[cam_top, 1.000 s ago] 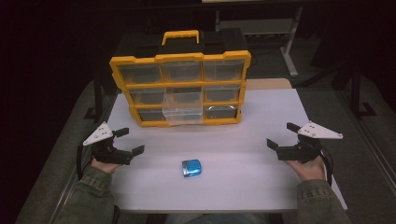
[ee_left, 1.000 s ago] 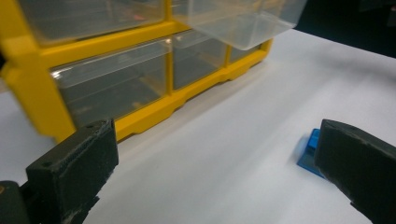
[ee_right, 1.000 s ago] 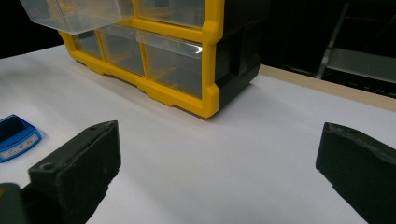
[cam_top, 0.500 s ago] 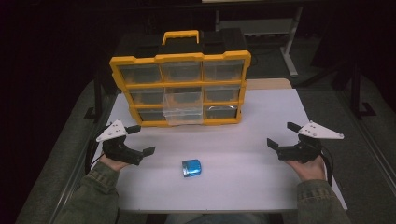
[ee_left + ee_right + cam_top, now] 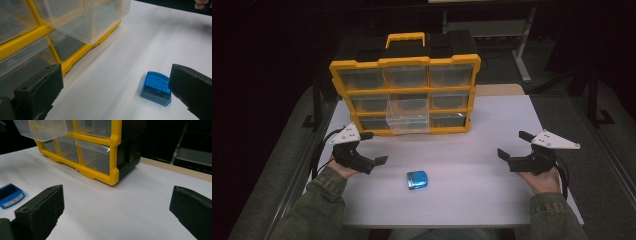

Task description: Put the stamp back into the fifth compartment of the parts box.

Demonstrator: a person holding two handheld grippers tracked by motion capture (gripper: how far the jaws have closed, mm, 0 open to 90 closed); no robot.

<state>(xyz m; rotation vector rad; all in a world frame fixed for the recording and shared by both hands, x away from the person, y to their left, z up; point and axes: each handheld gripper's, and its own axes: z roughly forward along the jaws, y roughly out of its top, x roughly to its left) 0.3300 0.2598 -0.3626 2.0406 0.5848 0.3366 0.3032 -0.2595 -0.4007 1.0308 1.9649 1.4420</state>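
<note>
High view: I've got a small blue box (image 5: 417,180) lying flat on the white table (image 5: 492,200), near the front, well apart from the yellow drawer organizer (image 5: 404,95) whose middle clear drawer (image 5: 408,117) sticks out. My left gripper (image 5: 369,148) sits just left of it, jaws wide, empty. My right gripper (image 5: 514,145) hangs far right, jaws spread, holding nothing.

One yellow-and-black drawer organizer (image 5: 405,95) stands at the far side of the white table (image 5: 472,200), with nine clear drawers in three rows of three. One of them, the middle drawer (image 5: 408,116), is pulled out. One small blue plastic box (image 5: 417,180) lies near the front, and two grippers, the left gripper (image 5: 373,148) and the right gripper (image 5: 515,145), are held over the table.
</note>
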